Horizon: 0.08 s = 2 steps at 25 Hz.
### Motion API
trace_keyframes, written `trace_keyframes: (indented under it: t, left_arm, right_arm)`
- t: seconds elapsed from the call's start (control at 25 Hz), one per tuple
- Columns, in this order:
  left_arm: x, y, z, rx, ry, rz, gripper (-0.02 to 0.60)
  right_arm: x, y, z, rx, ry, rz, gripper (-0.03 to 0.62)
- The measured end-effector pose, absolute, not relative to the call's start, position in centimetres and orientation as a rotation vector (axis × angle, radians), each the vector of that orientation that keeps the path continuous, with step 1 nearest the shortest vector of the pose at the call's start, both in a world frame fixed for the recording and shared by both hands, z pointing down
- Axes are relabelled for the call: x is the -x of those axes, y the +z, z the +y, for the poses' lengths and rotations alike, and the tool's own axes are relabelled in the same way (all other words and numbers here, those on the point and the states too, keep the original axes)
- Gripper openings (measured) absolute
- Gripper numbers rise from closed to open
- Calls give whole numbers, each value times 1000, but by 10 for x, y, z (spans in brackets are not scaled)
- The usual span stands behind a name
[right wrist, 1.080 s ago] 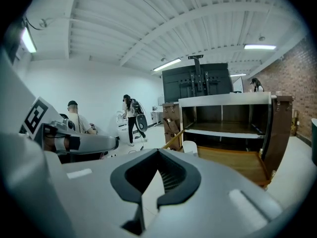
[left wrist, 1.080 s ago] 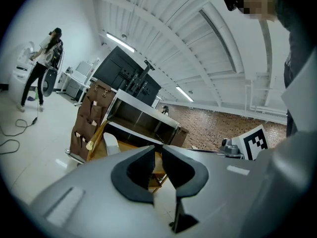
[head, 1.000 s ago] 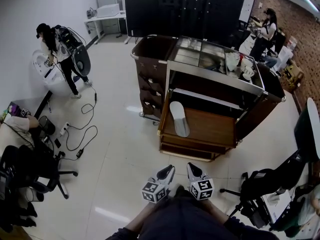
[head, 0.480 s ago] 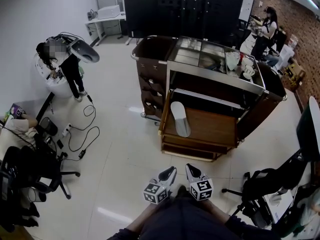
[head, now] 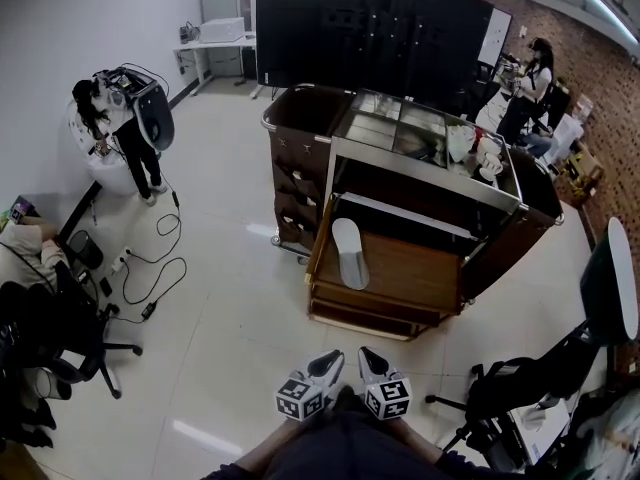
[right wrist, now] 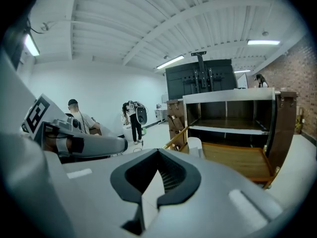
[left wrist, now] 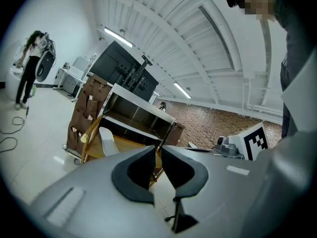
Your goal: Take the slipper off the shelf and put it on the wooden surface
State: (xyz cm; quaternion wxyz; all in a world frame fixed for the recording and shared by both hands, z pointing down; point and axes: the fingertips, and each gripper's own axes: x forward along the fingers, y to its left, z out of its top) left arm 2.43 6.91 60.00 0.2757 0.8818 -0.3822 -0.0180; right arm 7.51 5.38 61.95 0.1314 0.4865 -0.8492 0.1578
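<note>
A white slipper (head: 350, 253) lies flat on the left part of the cart's wooden surface (head: 415, 273), below the cart's shelf (head: 400, 211). It also shows in the left gripper view as the slipper (left wrist: 108, 142) and in the right gripper view as the slipper (right wrist: 194, 146). Both grippers hang close to my body, well short of the cart. My left gripper (head: 327, 364) is shut with nothing in it, jaw tips together (left wrist: 158, 148). My right gripper (head: 366, 360) is shut and empty too (right wrist: 158, 150).
The brown service cart (head: 300, 158) stands on a pale floor, with a black screen wall (head: 370, 18) behind it. A person (head: 115, 128) works at far left, another (head: 530, 73) at back right. Office chairs (head: 60, 333) (head: 530, 383) flank me; cables (head: 150, 268) trail on the floor.
The view has shifted slightly, so the cart and grippers sit a little further left in frame. The person at far left has moved. The slipper stays put on the wood.
</note>
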Motion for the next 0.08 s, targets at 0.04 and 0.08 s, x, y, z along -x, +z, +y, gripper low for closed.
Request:
trace_keyframes:
  t: [0.04,0.08]
  left_arm:
    - [-22,601,71,-2370,-40,-1026,56]
    - [-19,602,73,-2370,-33,-1025,55]
  right_arm:
    - [-71,621,56,-1409,467,-2468,2]
    - [-68,623,59,-1406,476,-2470,2]
